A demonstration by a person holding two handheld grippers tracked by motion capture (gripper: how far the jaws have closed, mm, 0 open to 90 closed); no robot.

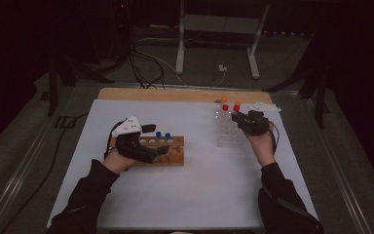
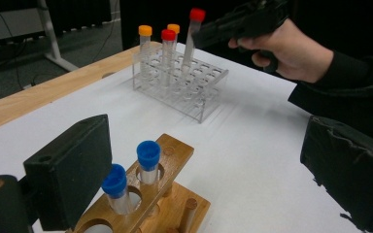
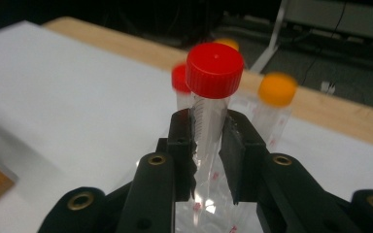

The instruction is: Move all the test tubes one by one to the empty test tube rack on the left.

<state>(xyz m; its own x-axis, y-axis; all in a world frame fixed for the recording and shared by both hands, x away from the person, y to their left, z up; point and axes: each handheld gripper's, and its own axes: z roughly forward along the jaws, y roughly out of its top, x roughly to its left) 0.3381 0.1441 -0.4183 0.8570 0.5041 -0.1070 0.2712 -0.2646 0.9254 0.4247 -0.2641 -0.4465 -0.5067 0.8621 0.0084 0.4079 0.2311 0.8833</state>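
So my right gripper [image 3: 209,145] has its fingers clamped on a red tube [image 3: 212,92], just under the cap. The tube's partly up out of the clear rack [image 2: 184,90] at the far right of the surface [image 1: 199,185], leaning a bit in the left gripper view. My guess is the step is pulling it free, so I'd lift straight along the tube's own axis until the bottom clears the rack holes, and keep it off the neighbours.

My left gripper [image 1: 141,148] sits at the wooden rack [image 2: 165,194], fingers wide apart, nothing between them.

Count: two red caps and two orange caps at the clear rack, counting the one I'm holding. Two blue tubes [image 2: 148,160] in the wooden rack. Two racks total.
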